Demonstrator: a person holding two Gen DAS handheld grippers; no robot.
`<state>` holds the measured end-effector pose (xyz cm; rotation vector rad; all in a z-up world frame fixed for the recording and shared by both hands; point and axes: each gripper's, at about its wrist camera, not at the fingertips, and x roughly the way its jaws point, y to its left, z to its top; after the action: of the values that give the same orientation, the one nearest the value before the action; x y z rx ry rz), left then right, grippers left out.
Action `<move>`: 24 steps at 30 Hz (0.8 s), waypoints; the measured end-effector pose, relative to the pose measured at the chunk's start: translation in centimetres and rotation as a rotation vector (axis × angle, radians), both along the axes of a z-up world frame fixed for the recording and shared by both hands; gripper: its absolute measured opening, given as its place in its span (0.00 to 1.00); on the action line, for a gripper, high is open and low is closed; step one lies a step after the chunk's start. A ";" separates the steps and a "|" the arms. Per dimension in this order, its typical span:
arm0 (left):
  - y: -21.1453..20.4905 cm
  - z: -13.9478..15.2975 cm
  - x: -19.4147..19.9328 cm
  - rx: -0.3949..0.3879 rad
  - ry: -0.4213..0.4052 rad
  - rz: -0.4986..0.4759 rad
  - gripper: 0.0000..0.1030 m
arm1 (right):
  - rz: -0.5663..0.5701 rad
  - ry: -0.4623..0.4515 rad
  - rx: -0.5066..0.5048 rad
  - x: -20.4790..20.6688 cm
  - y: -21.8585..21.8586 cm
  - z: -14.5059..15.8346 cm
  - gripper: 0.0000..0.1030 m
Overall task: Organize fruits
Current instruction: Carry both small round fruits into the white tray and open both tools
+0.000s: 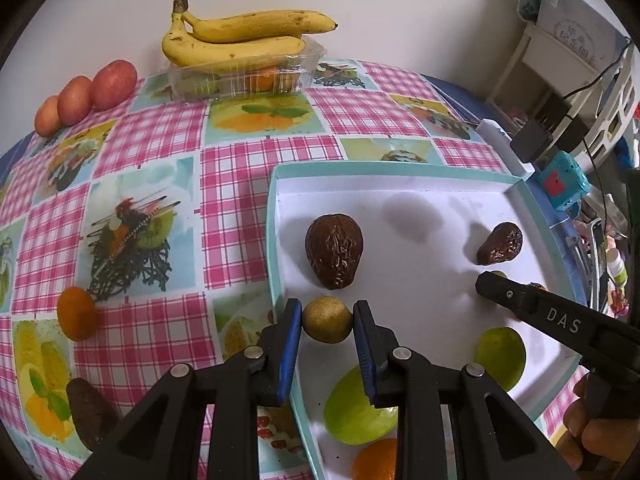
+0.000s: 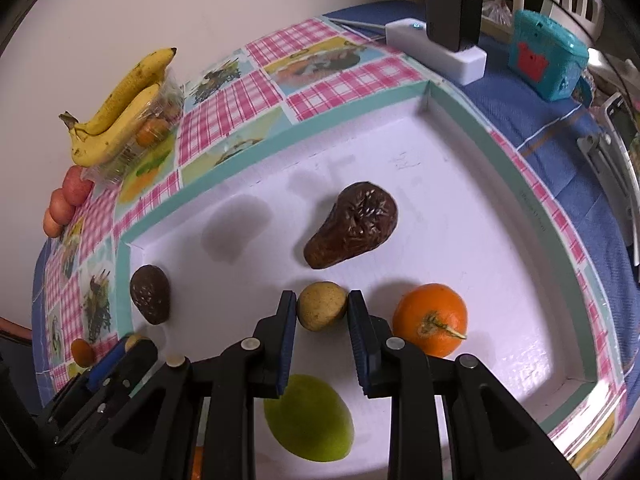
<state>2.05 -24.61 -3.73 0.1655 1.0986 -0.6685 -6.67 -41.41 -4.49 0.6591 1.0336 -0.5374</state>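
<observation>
A white tray with a teal rim (image 1: 276, 240) (image 2: 280, 140) lies on the checked tablecloth. In it are two brown avocados (image 1: 334, 250) (image 1: 500, 243), green fruits (image 1: 500, 356) (image 1: 356, 412) and an orange (image 2: 431, 319). My left gripper (image 1: 327, 320) is shut on a small yellow-brown round fruit (image 1: 327, 319) over the tray's left rim. My right gripper (image 2: 322, 306) is shut on a similar yellow-brown fruit (image 2: 321, 306) above the tray, between an avocado (image 2: 354, 224) and a green fruit (image 2: 310, 416).
Bananas (image 1: 240, 36) rest on a clear plastic box (image 1: 244, 76) at the back. Three red-orange fruits (image 1: 84, 96) line the back left. An orange (image 1: 76, 313) and an avocado (image 1: 90, 408) lie on the cloth left of the tray. A power strip (image 2: 436, 52) and a teal toy (image 2: 546, 54) sit right.
</observation>
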 end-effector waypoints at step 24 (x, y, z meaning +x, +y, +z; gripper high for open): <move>8.3 3.9 2.9 0.011 0.046 0.280 0.86 | 0.047 -0.021 -0.077 -0.2 1.8 3.8 0.69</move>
<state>4.99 -16.31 0.13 0.0048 1.1436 -0.4173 -6.87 -39.64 -0.67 0.5696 1.0018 -0.5261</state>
